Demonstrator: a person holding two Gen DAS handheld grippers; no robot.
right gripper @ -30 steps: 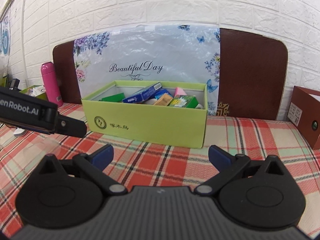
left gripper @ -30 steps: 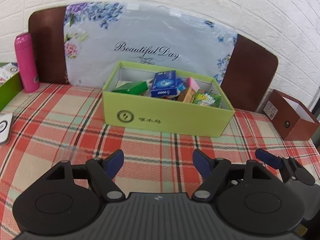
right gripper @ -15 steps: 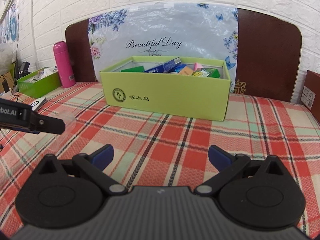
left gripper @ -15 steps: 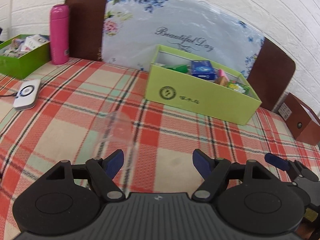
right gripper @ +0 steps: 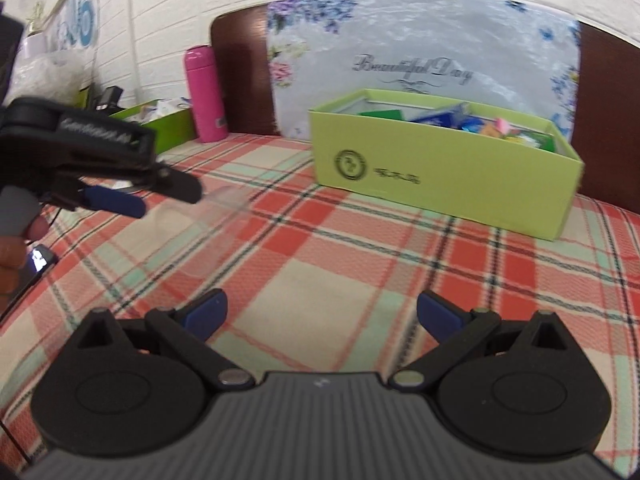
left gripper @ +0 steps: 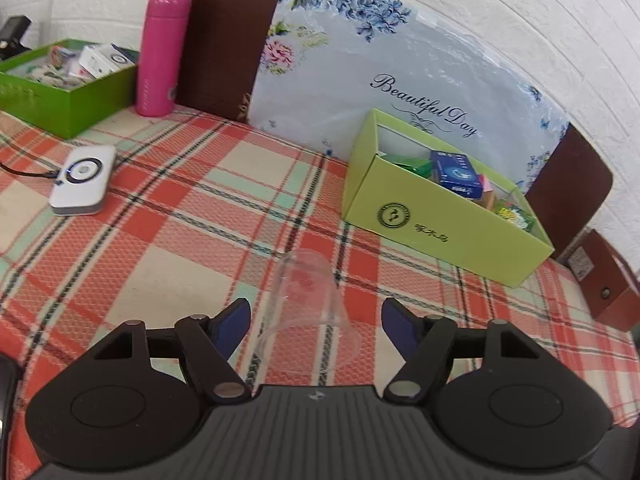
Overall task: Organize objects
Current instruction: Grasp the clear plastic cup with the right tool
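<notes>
Clear plastic cup [left gripper: 308,304]: seen on the plaid tablecloth [left gripper: 168,248], between the left gripper's [left gripper: 314,320] spread fingers, untouched.
Left gripper: jaws just narrowed, apart.
Right gripper [right gripper: 320,312]: held wide, empty.
Green box [left gripper: 440,228]: placed beyond.

Pink flask [left gripper: 162,46] upright by floral headboard [left gripper: 400,76]; white device [left gripper: 82,179] on plaid cloth [left gripper: 168,240].

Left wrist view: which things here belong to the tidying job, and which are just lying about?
Job: clear plastic cup between the open left tool; light green cardboard box.
Lying about: pink bottle; white device; brown box.
</notes>
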